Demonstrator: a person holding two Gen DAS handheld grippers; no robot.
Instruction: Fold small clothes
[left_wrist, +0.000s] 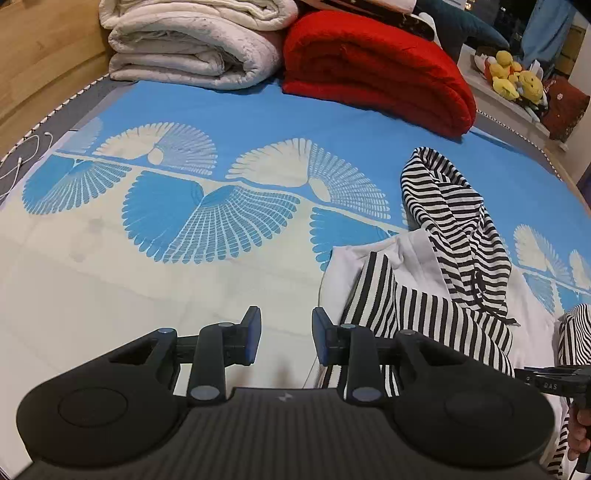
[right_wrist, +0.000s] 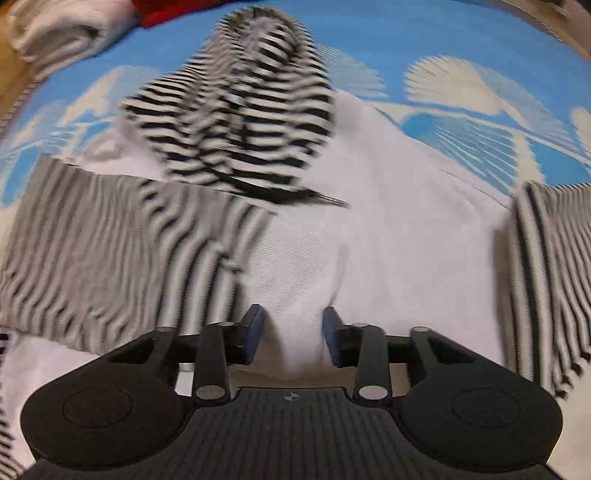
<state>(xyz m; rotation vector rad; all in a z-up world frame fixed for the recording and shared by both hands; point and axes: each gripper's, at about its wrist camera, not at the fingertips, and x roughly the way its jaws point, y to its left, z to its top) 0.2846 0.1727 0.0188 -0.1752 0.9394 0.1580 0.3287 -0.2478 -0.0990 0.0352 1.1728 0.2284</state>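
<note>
Left gripper (left_wrist: 286, 334) hangs part open and empty over the bedspread (left_wrist: 110, 280), the hoodie (left_wrist: 424, 280) just to its right. Right gripper (right_wrist: 293, 334), jaws apart with nothing pinched, sits right above the white body, nearer; hood points away.

Left gripper (left_wrist: 286, 334) jaws apart, nothing between. Right gripper (right_wrist: 293, 336) jaws apart, tilted down; hand (left_wrist: 580, 424) at 4 o'clock.
</note>
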